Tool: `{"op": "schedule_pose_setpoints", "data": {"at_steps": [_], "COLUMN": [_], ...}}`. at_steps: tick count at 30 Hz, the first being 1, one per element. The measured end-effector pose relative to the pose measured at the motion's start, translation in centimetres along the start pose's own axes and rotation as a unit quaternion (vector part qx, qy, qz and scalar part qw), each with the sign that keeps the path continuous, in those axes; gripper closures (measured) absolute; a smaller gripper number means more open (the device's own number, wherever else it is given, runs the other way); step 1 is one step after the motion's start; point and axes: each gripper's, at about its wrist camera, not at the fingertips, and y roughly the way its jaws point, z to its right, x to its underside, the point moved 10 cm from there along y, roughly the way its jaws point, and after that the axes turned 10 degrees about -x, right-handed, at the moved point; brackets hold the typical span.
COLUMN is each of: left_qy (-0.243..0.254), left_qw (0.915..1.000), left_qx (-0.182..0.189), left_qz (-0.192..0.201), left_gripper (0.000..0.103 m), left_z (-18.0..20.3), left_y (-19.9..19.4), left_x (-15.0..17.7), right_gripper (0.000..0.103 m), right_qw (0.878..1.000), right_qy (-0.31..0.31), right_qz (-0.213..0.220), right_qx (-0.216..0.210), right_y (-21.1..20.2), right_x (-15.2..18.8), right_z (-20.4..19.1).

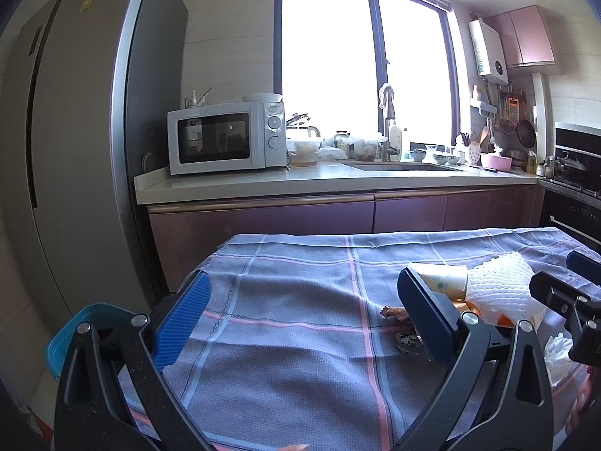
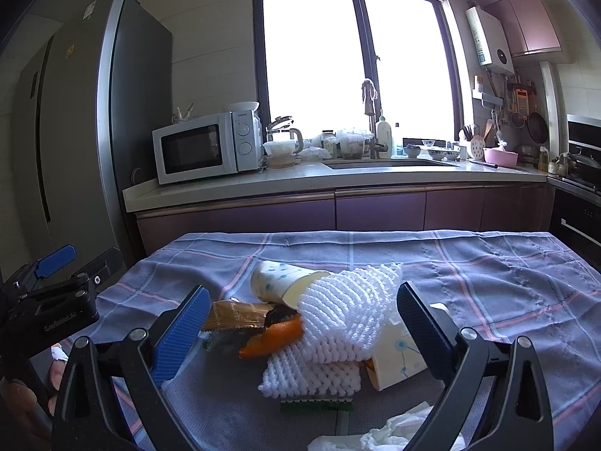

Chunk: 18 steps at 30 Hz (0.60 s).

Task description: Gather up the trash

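Domestic kitchen. Tall grey refrigerator (image 2: 75, 131) at left, white microwave (image 2: 204, 146) on pale stone surface (image 2: 300, 184), inset sink (image 2: 390, 164) with tap below large window (image 2: 357, 49). Purple cabinet fronts (image 2: 375, 210) beneath, wall-mounted water heater (image 2: 488, 37), hanging pans and utensils (image 2: 526, 116), built-in oven (image 1: 574, 188) at right. Plaid cloth (image 2: 450, 263) over foreground table.

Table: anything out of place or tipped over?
Yes. A paper cup lies on its side on the tablecloth, heaped with white foam netting, an orange peel and a gold wrapper. Both grippers are open and empty.
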Motion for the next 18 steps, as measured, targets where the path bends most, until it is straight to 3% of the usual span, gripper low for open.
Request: {"op": "schedule_pose_setpoints", "data": {"at_steps": [8, 12, 18], "left_qy": [0.049, 0.064, 0.085], "left_qw": [0.9953, 0.9898, 0.9779], "left_qx": [0.08, 0.12, 0.168], "left_qz": [-0.024, -0.041, -0.091], "left_gripper": [0.005, 0.005, 0.005], "left_z": [4.7, 7.2, 10.1], "left_y": [0.2, 0.5, 2.4], "left_x": [1.7, 2.5, 4.3], "right_gripper": [0.007, 0.01, 0.025], "right_qw": [0.998, 0.993, 0.985], "right_qy": [0.044, 0.077, 0.095], "right_qz": [-0.042, -0.084, -0.136], "right_qx": [0.019, -0.018, -0.053], "right_y": [-2.6, -3.2, -2.7], "right_x": [2.5, 5.3, 8.9], "right_z": [6.0, 6.9, 6.1]}}
